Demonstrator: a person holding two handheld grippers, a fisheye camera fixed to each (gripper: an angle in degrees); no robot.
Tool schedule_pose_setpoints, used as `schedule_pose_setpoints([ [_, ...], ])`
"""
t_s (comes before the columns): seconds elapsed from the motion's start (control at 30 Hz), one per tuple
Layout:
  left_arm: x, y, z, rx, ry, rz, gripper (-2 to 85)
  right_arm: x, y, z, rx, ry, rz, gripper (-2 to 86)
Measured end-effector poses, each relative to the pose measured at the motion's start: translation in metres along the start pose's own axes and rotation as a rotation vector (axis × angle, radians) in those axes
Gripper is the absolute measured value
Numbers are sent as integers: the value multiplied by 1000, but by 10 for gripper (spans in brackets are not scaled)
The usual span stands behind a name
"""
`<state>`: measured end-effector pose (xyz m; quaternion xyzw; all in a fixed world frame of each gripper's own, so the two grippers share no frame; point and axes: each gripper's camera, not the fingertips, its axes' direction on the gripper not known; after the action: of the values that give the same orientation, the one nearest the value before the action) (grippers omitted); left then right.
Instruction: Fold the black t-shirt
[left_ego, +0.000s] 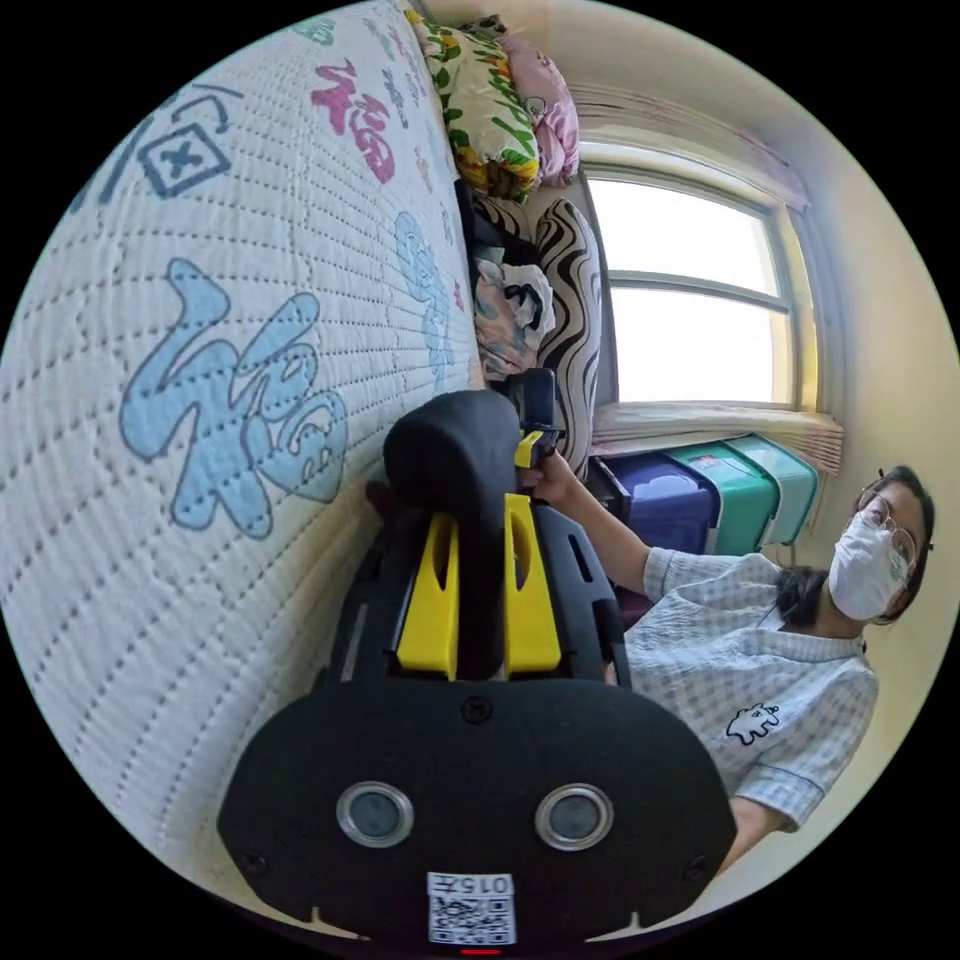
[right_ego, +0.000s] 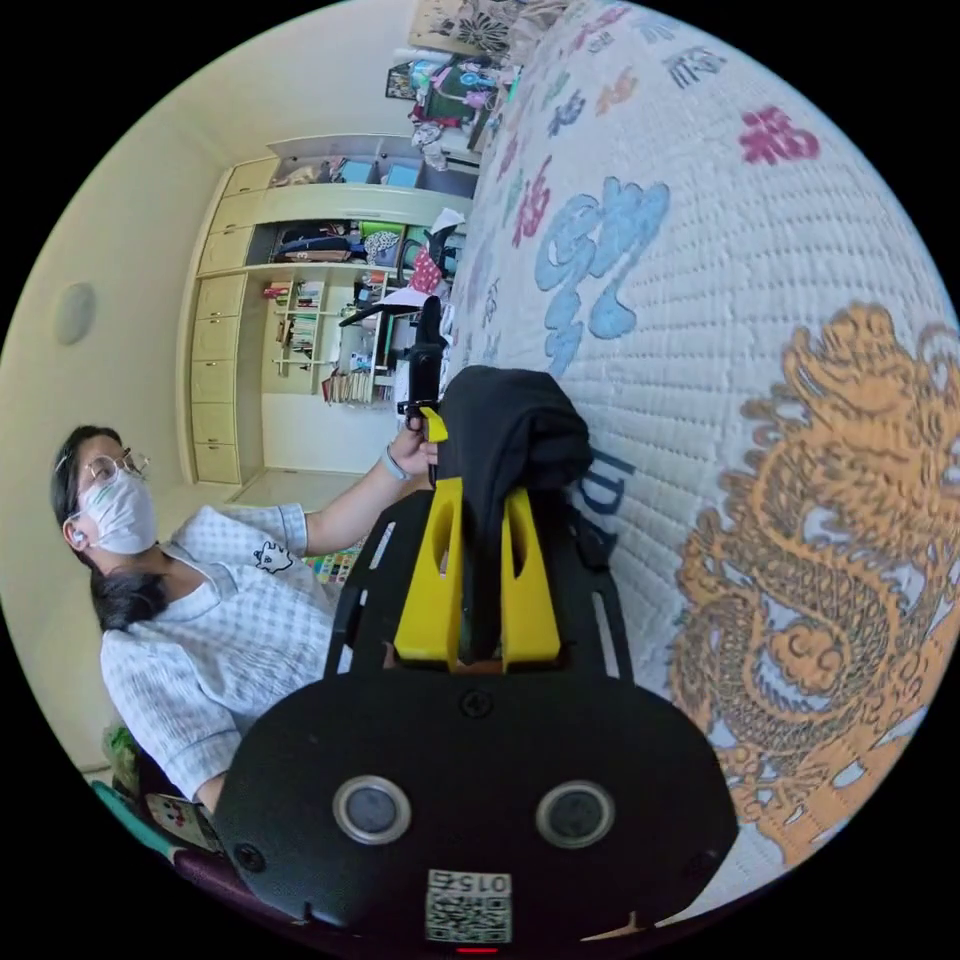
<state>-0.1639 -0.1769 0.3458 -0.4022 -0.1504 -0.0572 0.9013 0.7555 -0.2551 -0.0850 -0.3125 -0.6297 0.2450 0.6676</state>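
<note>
T-shirt (left_ego: 455, 450) between claw jaws (beside quilt (left_ego: 200, 300)).

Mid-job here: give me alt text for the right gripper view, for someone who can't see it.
The right gripper has its yellow jaws closed on a bunched fold of the black t-shirt, held up beside a white quilted bedspread with printed characters and a gold dragon. Behind, a person holds the other gripper.

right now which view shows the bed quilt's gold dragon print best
The right gripper view: the gold dragon print is large and sharp on the quilt, beside the black t-shirt clamped in the right gripper. The left gripper view shows the quilt's blue and pink characters instead.
</note>
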Motion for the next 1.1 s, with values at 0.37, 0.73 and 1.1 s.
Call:
schedule_pose_setpoints([
  [0.37, 196, 129, -287, 350, -250, 166, 64, -165, -181, 212, -97, -66, -358, 60],
  [0.73, 193, 252, -445, 664, -641, -167, 68, -193, -372, 536, -233, 92, -332, 66],
  [1.1, 223, 384, -310, 828, -933, -103, 91, -165, -316, 573, -208, 330, -375, 101],
])
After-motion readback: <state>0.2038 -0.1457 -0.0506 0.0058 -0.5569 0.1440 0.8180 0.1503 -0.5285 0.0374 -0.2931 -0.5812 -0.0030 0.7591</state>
